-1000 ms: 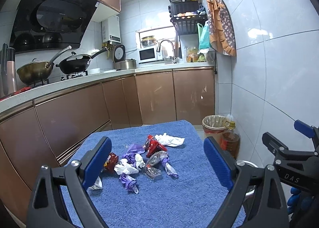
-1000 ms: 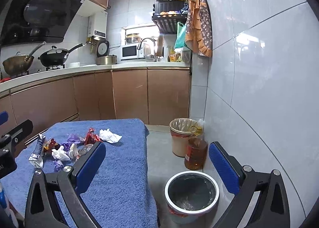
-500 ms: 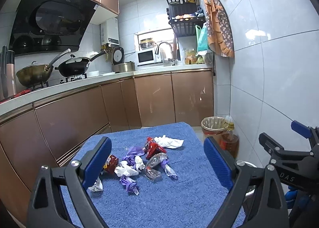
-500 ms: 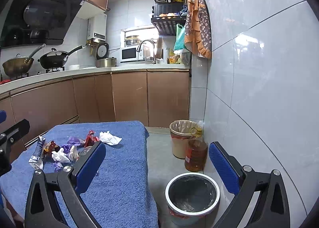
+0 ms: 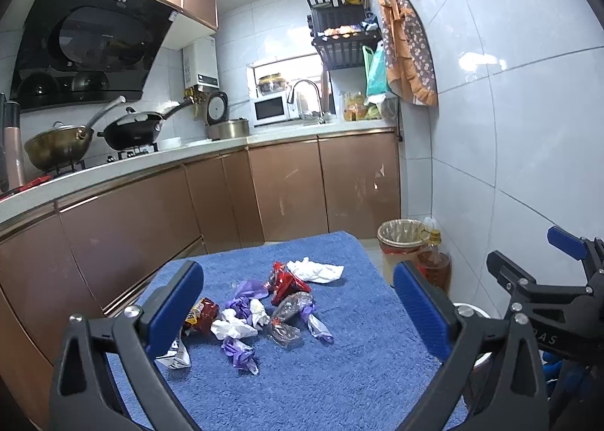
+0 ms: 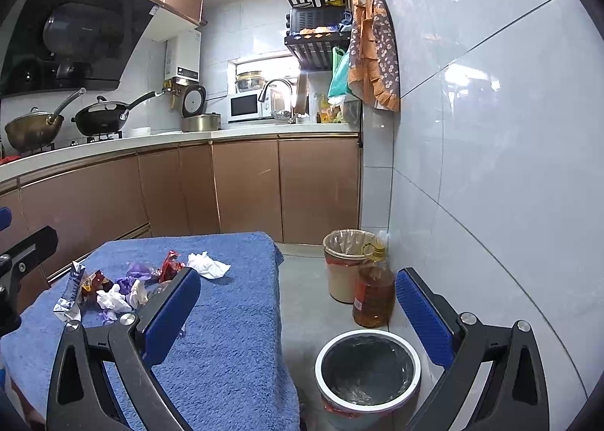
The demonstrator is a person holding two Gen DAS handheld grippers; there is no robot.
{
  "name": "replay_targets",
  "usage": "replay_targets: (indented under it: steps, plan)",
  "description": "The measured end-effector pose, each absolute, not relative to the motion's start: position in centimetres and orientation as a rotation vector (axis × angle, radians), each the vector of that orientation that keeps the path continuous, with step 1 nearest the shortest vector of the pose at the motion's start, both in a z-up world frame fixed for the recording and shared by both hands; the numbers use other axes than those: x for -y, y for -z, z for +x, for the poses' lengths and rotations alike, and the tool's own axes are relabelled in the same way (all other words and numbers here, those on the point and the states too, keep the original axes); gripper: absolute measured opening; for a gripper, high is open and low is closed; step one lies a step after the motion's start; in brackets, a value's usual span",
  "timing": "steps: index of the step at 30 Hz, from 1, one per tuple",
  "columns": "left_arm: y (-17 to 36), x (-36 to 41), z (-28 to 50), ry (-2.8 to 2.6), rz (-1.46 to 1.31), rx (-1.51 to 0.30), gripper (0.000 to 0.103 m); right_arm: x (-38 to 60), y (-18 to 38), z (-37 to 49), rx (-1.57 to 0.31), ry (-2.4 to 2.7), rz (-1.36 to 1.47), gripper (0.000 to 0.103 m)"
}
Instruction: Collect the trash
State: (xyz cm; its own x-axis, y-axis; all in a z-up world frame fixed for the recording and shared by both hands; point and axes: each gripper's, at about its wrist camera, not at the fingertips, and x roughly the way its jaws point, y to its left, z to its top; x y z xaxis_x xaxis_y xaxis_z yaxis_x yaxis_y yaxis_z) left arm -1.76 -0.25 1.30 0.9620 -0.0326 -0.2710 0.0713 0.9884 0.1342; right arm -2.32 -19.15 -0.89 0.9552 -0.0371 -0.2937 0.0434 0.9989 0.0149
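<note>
Several pieces of trash lie on a table with a blue towel (image 5: pixel 339 374): a white tissue (image 5: pixel 316 270), a red wrapper (image 5: pixel 283 282), purple wrappers (image 5: pixel 238 350), a clear wrapper (image 5: pixel 288 312), a dark red snack packet (image 5: pixel 202 314). The pile also shows in the right wrist view (image 6: pixel 124 287). My left gripper (image 5: pixel 298 310) is open and empty, above the near side of the pile. My right gripper (image 6: pixel 298 312) is open and empty, held off the table's right edge above a white-rimmed bin (image 6: pixel 368 370) on the floor.
A second lined bin (image 6: pixel 349 261) and an oil bottle (image 6: pixel 373 295) stand on the floor by the tiled wall. Brown kitchen cabinets (image 5: pixel 287 185) with a counter, pans and a sink run behind the table. The right gripper shows at the right edge of the left wrist view (image 5: pixel 543 287).
Both views have tilted up slightly, so the table and trash sit lower in the frames. Nothing on the table has moved and both grippers stay open.
</note>
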Motion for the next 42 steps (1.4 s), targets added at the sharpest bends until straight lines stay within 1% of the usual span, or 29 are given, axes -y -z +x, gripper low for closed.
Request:
replay_targets:
  steps: [5, 10, 15, 18, 19, 21, 23, 24, 26, 28, 29, 33, 35, 37, 40, 42]
  plan:
    - [0.9, 0.1, 0.3, 0.085, 0.151, -0.35, 0.101, 19.3, 2.0, -1.3, -0.336, 0.016, 0.012, 0.103]
    - [4.8, -1.6, 2.8, 0.121, 0.143, -0.499, 0.101, 19.9, 3.6, 0.3, -0.415, 0.002, 0.012, 0.103]
    - [9.0, -5.0, 4.2, 0.163, 0.087, -0.652, 0.101, 20.1, 5.5, 2.3, -0.51, -0.038, 0.026, 0.103]
    - [10.8, -7.7, 5.0, 0.153, 0.027, -0.726, 0.097, 19.5, 6.9, 4.3, -0.592, -0.113, 0.059, 0.103]
    - [11.3, -8.6, 5.4, 0.153, -0.003, -0.747, 0.094, 19.2, 7.3, 4.9, -0.613, -0.139, 0.063, 0.103]
    - [11.9, -10.0, 6.4, 0.147, -0.059, -0.779, 0.09, 18.1, 8.1, 6.2, -0.656, -0.203, 0.066, 0.1]
    - [12.3, -11.2, 7.5, 0.141, -0.107, -0.811, 0.083, 16.6, 9.1, 7.9, -0.707, -0.292, 0.074, 0.092]
    - [12.5, -11.6, 8.1, 0.141, -0.125, -0.825, 0.081, 16.1, 9.3, 8.4, -0.72, -0.315, 0.076, 0.089]
    - [12.9, -12.2, 9.4, 0.14, -0.158, -0.847, 0.076, 14.5, 10.0, 10.1, -0.762, -0.382, 0.075, 0.074]
    - [13.1, -12.5, 10.7, 0.133, -0.182, -0.858, 0.075, 13.4, 10.2, 11.5, -0.788, -0.437, 0.075, 0.066]
    - [13.3, -12.7, 11.4, 0.13, -0.193, -0.862, 0.074, 12.8, 10.2, 12.3, -0.795, -0.46, 0.075, 0.064]
    - [13.8, -13.3, 14.1, 0.116, -0.234, -0.886, 0.073, 10.3, 10.4, 15.7, -0.812, -0.544, 0.076, 0.064]
    - [14.4, -13.5, 15.3, 0.109, -0.252, -0.91, 0.07, 9.1, 10.6, 17.2, -0.821, -0.573, 0.07, 0.064]
    - [15.2, -13.6, 16.3, 0.106, -0.272, -0.939, 0.068, 7.8, 11.1, 18.9, -0.839, -0.596, 0.06, 0.064]
    - [16.2, -13.8, 17.2, 0.097, -0.293, -0.972, 0.06, 6.4, 12.3, 21.2, -0.876, -0.625, 0.076, 0.062]
    - [16.6, -14.1, 17.4, 0.091, -0.299, -0.981, 0.058, 5.8, 12.6, 22.0, -0.884, -0.626, 0.065, 0.062]
